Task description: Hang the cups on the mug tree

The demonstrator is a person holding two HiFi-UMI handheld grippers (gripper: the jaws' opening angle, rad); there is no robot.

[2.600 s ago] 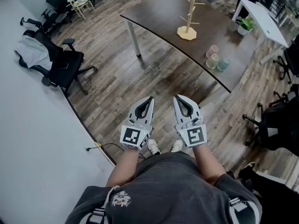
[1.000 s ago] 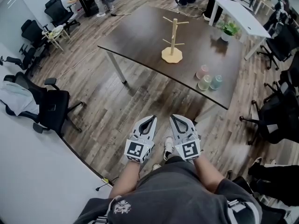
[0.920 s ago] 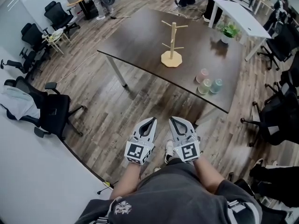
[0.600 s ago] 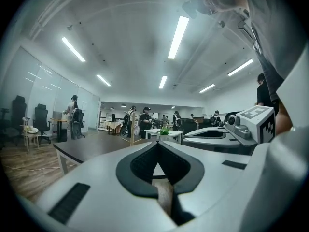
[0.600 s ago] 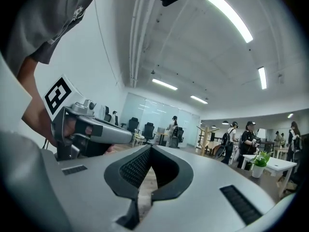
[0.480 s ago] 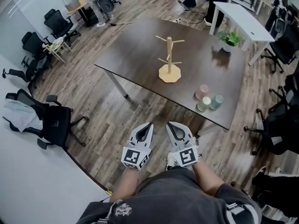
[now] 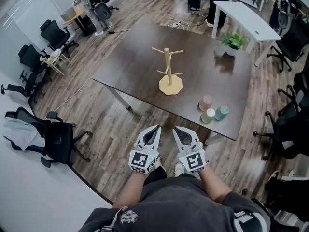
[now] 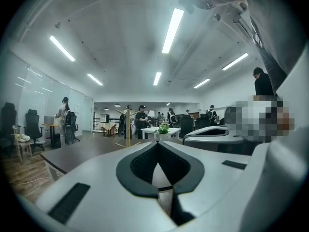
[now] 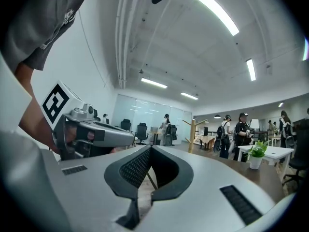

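A wooden mug tree (image 7: 168,73) stands bare near the middle of a dark brown table (image 7: 135,66). Three cups sit close together near the table's front right corner: a pink cup (image 7: 205,102), a pale green cup (image 7: 208,115) and a teal cup (image 7: 221,112). My left gripper (image 7: 154,129) and right gripper (image 7: 177,130) are held side by side over the wooden floor, short of the table's near edge. Both are shut with nothing in them. The mug tree (image 8: 128,127) shows far ahead in the left gripper view, and the same mug tree (image 9: 192,135) in the right gripper view.
A potted plant (image 7: 233,42) stands at the table's far right, with a white desk (image 7: 245,17) behind it. Black office chairs stand at the left (image 7: 55,138) and the right (image 7: 288,129). People stand far back in the room.
The table, mug tree and cups have come closer and lower in the head view as the person walks toward them. Both grippers stay shut, side by side.
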